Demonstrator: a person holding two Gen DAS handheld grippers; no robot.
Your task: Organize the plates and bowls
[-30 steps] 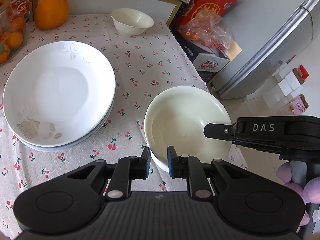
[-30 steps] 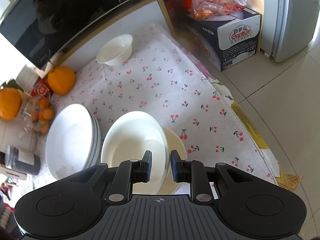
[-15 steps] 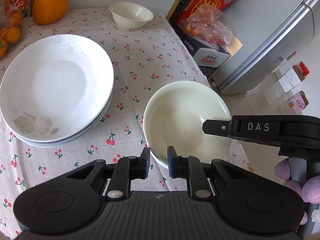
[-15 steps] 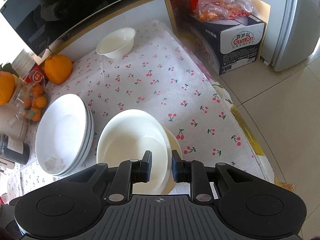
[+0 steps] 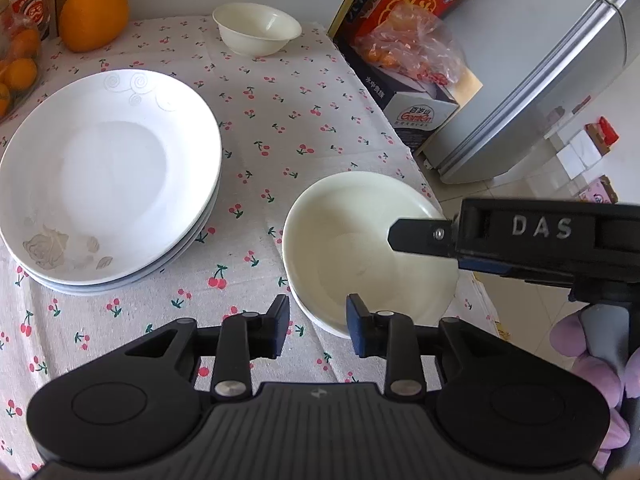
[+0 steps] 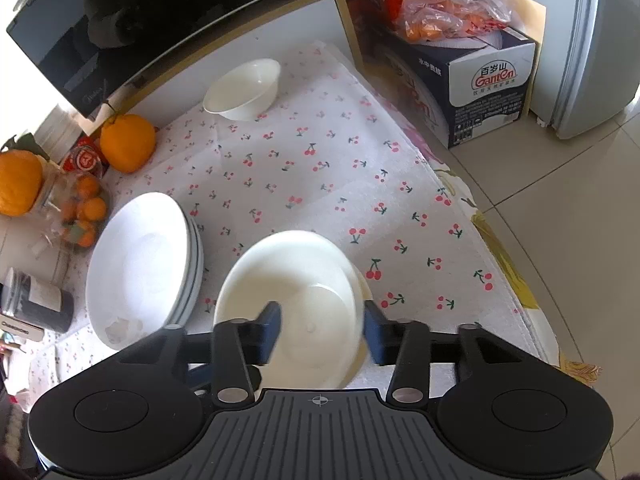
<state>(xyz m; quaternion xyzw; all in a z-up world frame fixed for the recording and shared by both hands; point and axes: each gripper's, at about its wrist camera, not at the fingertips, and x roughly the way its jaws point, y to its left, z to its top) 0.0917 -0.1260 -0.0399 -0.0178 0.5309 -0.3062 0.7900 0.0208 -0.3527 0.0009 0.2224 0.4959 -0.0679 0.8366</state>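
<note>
A cream bowl (image 5: 360,248) sits nested on another bowl at the table's right edge; it also shows in the right wrist view (image 6: 296,304). My left gripper (image 5: 318,330) is open, its fingers astride the bowl's near rim. My right gripper (image 6: 322,334) is open, its fingers on either side of the bowl's rim; it reaches in from the right in the left wrist view (image 5: 416,234). A stack of white plates (image 5: 108,172) lies at the left, also in the right wrist view (image 6: 144,264). A small white bowl (image 5: 256,28) stands at the back, also in the right wrist view (image 6: 242,90).
A cherry-print cloth (image 5: 288,120) covers the table. A large orange (image 5: 94,14) and a bag of small oranges (image 6: 82,210) sit at the back left. A cardboard box (image 6: 480,84) and a fridge (image 5: 540,80) stand on the floor to the right.
Both grippers have opened wider; they had been nearly shut on the bowl's rim. The bowl has come down onto the lower bowl. Both cameras have pulled back slightly.
</note>
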